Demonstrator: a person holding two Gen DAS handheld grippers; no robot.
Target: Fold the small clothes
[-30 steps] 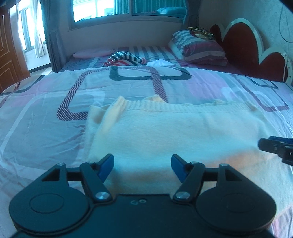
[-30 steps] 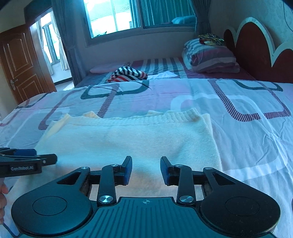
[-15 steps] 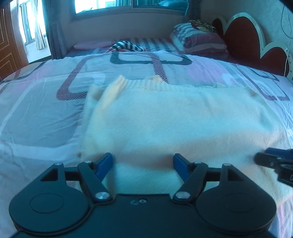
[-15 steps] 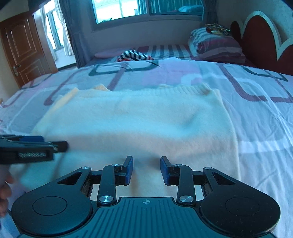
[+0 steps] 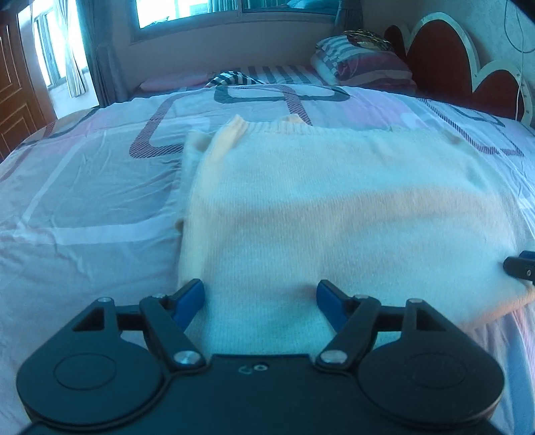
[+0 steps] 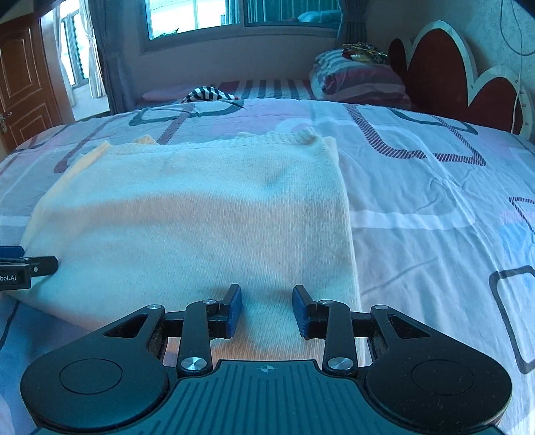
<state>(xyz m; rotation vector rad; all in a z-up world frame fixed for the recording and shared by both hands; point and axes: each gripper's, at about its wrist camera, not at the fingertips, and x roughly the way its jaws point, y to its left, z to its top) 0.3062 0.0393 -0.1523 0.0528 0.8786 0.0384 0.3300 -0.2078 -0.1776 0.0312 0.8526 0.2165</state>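
While both grippers hang open and empty, the left gripper [image 5: 260, 294] and right gripper [image 6: 266, 309] each face the sweater's [image 5: 334, 207] near edge, lying crosswise.

Daylight pours in through the window [image 5: 234, 10] behind the far edge of the bed [image 5: 83, 187], blown out to white in both views, as is the doorway [image 6: 72, 60] at the left. The room has a cool blue cast. A warm orange band of light crosses the pale knitted garment [image 5: 334, 200] midway. The fisheye lenses bend the headboard [image 6: 444, 73] and bed edges, and the top corners darken. Detail is soft, and the knit near the bed's near edge is slightly blurred.
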